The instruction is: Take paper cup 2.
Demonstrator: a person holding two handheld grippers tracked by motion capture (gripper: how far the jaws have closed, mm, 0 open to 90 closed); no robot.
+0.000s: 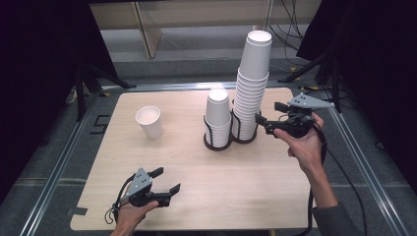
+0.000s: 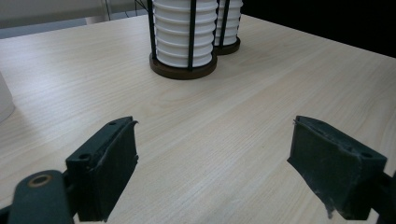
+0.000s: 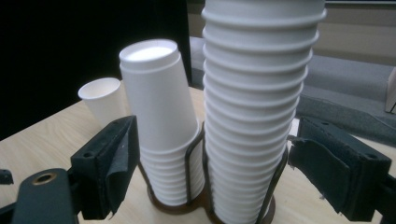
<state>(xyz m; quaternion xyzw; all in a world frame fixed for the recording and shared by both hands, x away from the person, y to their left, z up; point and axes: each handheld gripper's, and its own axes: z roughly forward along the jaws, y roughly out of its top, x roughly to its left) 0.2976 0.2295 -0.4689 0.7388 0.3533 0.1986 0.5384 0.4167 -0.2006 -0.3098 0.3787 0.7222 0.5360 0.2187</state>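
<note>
Two black wire holders stand mid-table, each with upside-down white paper cups: a tall stack (image 1: 252, 83) (image 3: 254, 107) and a shorter stack (image 1: 218, 118) (image 3: 163, 121) (image 2: 184, 32) to its left. A single upright white cup (image 1: 149, 121) (image 3: 100, 100) stands alone at the left. My right gripper (image 1: 268, 119) (image 3: 210, 172) is open, held by a hand just right of the tall stack, jaws pointing at it and apart from it. My left gripper (image 1: 164, 182) (image 2: 215, 172) is open near the table's front edge, with nothing between its jaws.
The light wooden table (image 1: 196, 177) sits inside a metal frame (image 1: 64, 157). Dark curtains hang on both sides, and black stand legs (image 1: 98, 78) rest on the floor behind the table. Cables (image 1: 344, 172) trail from the right gripper.
</note>
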